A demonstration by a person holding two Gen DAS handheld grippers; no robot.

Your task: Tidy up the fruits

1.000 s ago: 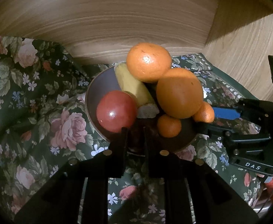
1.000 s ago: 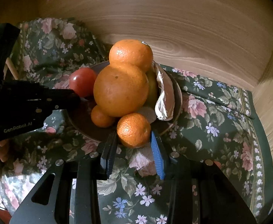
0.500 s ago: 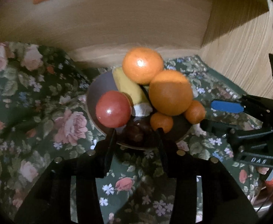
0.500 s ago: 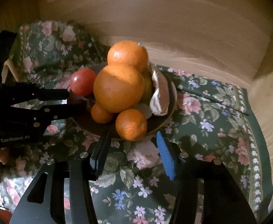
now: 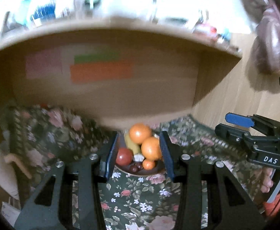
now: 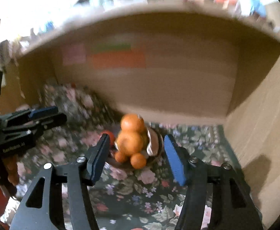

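A dark plate sits on a floral cloth and holds stacked fruit: two large oranges, a red apple, a banana, small mandarins and dark small fruits. My left gripper is open and empty, pulled back from the plate. My right gripper is open and empty, also well back. The plate and oranges show in the right wrist view, with the left gripper at left. The right gripper shows at right in the left wrist view.
A wooden back wall with coloured paper notes stands behind the plate. A wooden side panel rises at the right. A cluttered shelf top is above, blurred.
Both grippers opened wide and drew back and up from the plate. The fruit pile stays on the plate, now small and far.
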